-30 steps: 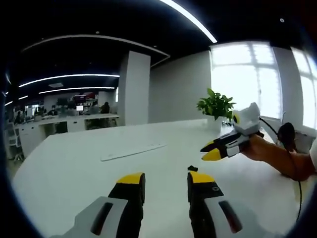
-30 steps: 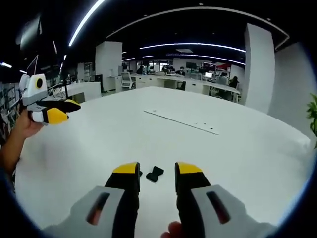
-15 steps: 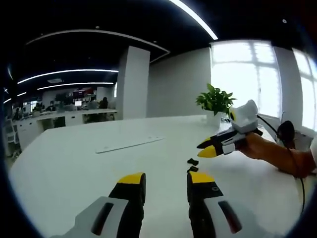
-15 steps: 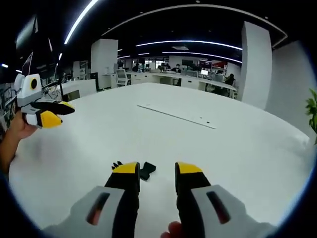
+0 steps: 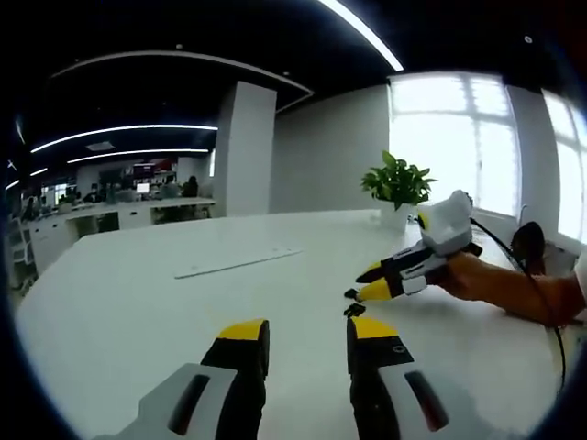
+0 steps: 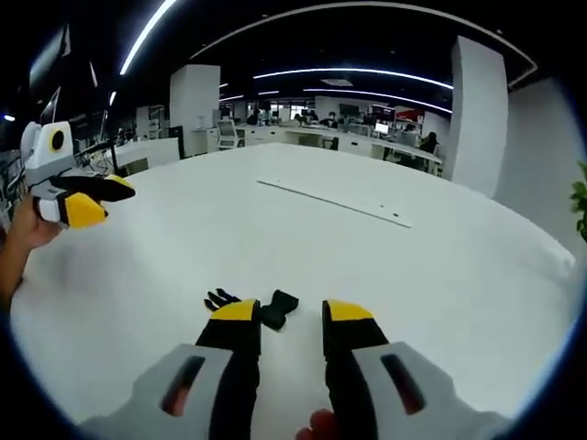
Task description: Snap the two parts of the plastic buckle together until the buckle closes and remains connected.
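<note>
The buckle is lying in two black parts on the white surface (image 6: 440,247), just ahead of the right gripper (image 6: 286,316): a pronged part (image 6: 220,300) touching or just beside its left jaw tip, and a socket part (image 6: 278,307) sitting in the gap between the jaws. The parts are lying close but unjoined. Both are looking small, light, stiff and likely slippery, so they will probably skid if nudged; each is best pinched across its flat body, leaving prongs and socket mouth free. The right gripper's jaws are standing partly open, holding nothing. The left gripper (image 5: 307,332) is hovering apart with its jaws likewise parted and empty. A strip (image 6: 335,203) is lying well beyond, and a plant (image 5: 397,183) is standing far off; open room is lying all around, with edges distant.
</note>
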### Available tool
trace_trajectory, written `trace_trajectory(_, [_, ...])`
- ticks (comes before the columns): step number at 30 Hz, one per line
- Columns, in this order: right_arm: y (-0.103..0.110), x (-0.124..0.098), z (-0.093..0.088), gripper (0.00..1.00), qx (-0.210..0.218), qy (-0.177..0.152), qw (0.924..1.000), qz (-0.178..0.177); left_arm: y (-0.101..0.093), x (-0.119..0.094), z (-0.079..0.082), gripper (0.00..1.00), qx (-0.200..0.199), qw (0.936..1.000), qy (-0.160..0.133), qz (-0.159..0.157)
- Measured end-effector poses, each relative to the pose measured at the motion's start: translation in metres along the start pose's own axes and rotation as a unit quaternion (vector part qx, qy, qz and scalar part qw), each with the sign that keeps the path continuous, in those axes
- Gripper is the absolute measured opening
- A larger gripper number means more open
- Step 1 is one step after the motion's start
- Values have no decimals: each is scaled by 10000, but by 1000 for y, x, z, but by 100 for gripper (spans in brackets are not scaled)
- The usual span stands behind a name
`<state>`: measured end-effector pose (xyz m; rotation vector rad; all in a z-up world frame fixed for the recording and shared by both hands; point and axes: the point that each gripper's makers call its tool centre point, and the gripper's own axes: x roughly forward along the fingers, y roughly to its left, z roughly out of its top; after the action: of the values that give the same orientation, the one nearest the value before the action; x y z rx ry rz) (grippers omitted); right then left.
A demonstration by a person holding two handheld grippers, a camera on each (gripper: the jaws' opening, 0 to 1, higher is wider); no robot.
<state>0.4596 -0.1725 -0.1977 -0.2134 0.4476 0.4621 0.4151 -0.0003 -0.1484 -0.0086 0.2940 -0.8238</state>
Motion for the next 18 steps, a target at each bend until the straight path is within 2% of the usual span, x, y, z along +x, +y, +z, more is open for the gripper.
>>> trace_trajectory(14, [8,3,-2,27,-5,-15,10000,25,0,-1,0,33,-25,10000,3,-4])
trace_trajectory(15, [11,3,-1,28,-49,-15,10000,61,1,-1,-1,33,-23,10000,6,1])
trace_trajectory(17, [30,3,0,33,-174,4,9987,484,1,-1,-1,33,-33,10000,13,10])
trace_trajectory(18, [31,3,3,35,-126,-39,9988,476,2,-1,-1,33,-32,10000,15,11])
